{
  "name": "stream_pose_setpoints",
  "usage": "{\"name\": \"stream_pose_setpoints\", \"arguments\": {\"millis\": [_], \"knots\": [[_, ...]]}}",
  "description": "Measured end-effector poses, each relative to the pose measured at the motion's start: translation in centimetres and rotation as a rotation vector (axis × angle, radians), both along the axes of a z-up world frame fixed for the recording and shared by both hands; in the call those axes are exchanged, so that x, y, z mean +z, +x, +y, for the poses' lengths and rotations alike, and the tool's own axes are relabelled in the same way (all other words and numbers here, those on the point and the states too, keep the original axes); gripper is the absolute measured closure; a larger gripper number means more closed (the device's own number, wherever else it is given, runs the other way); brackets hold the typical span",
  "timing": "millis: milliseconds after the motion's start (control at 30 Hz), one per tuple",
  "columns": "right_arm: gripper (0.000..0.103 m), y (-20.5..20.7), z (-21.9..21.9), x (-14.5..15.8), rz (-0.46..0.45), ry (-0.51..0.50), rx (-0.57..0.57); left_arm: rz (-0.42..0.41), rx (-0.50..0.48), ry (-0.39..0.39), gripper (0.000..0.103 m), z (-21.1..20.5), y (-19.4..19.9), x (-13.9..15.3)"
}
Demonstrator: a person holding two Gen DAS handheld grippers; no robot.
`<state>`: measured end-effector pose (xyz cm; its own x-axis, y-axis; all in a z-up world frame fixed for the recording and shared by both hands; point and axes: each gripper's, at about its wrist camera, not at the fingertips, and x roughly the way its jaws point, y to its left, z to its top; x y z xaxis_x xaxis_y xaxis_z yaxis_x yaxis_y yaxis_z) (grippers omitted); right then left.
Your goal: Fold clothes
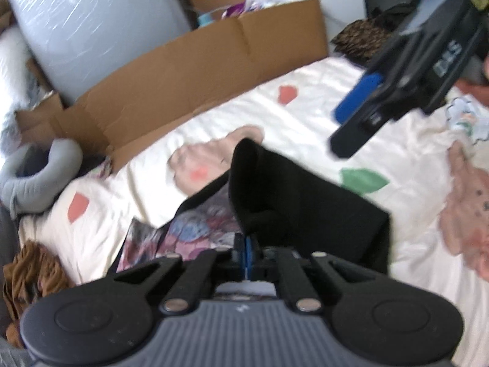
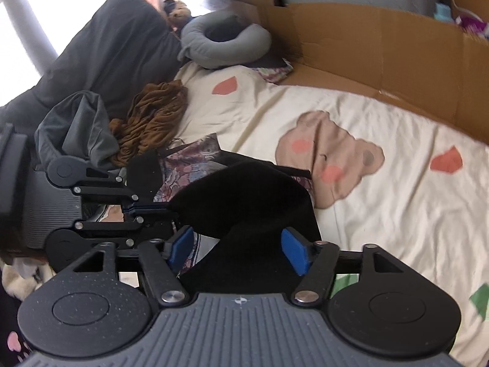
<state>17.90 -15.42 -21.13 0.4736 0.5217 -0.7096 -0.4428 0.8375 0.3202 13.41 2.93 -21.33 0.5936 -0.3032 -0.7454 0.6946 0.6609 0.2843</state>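
Centrally, black fabric garment with floral-print lining [image 2: 244, 195] lies on cream bedsheet with bear print [image 2: 382, 214], 1 edge lifted. Left gripper [image 1: 248, 252] clenched on that raised black edge. Right gripper [image 2: 238, 252] released, blue pads [image 2: 295, 250] spread, hovering over garment. Brown cardboard panel [image 2: 382, 46] along bed's far side.

Two tools [image 2: 159, 209] [image 2: 241, 252]; one black garment [image 2: 244, 195]; one brown garment [image 2: 152, 119]; one neck pillow [image 2: 226, 42].

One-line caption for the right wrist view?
Open right hand-held gripper over black garment; left hand-held gripper pinches its edge.
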Motion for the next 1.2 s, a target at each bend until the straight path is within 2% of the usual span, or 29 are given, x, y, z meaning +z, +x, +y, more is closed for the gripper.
{"name": "stream_pose_setpoints", "arguments": {"millis": [300, 567, 867, 967, 1033, 1067, 1100, 1133, 1167, 1200], "knots": [[0.025, -0.5, -0.7, 2.1, -0.058, -0.084, 0.058, 0.022, -0.088, -0.075, 0.103, -2.5, -1.8, 3.1], [0.021, -3.3, -1.7, 3.1, -0.122, -0.164, 0.134, 0.063, -0.158, -0.138, 0.103, -4.9, -3.2, 5.1], [0.022, -4.9, -2.9, 2.1, -0.101, -0.115, 0.094, 0.104, -0.194, -0.213, 0.103, -7.4, -3.8, 6.5], [0.034, -5.3, -3.3, 1.7, -0.095, -0.094, 0.073, 0.138, -0.185, -0.242, 0.103, -7.9, -3.6, 6.6], [0.059, -5.6, -3.6, 1.5, -0.09, -0.08, 0.059, 0.152, -0.176, -0.26, 0.103, -8.1, -3.4, 6.7], [0.064, -5.8, -3.7, 1.3, -0.088, -0.073, 0.052, 0.163, -0.17, -0.273, 0.103, -8.2, -3.3, 6.7], [0.074, -5.9, -3.8, 1.2, -0.086, -0.066, 0.045, 0.171, -0.165, -0.284, 0.103, -8.2, -3.2, 6.8], [0.092, -6.1, -4.0, 1.1, -0.084, -0.059, 0.038, 0.178, -0.16, -0.292, 0.103, -8.3, -3.2, 6.8], [0.099, -6.2, -4.2, 1.0, -0.083, -0.052, 0.027, 0.184, -0.156, -0.295, 0.103, -8.3, -3.2, 6.7], [0.102, -6.2, -4.5, 0.9, -0.084, -0.046, 0.01, 0.187, -0.151, -0.295, 0.102, -8.3, -3.2, 6.7]]}}
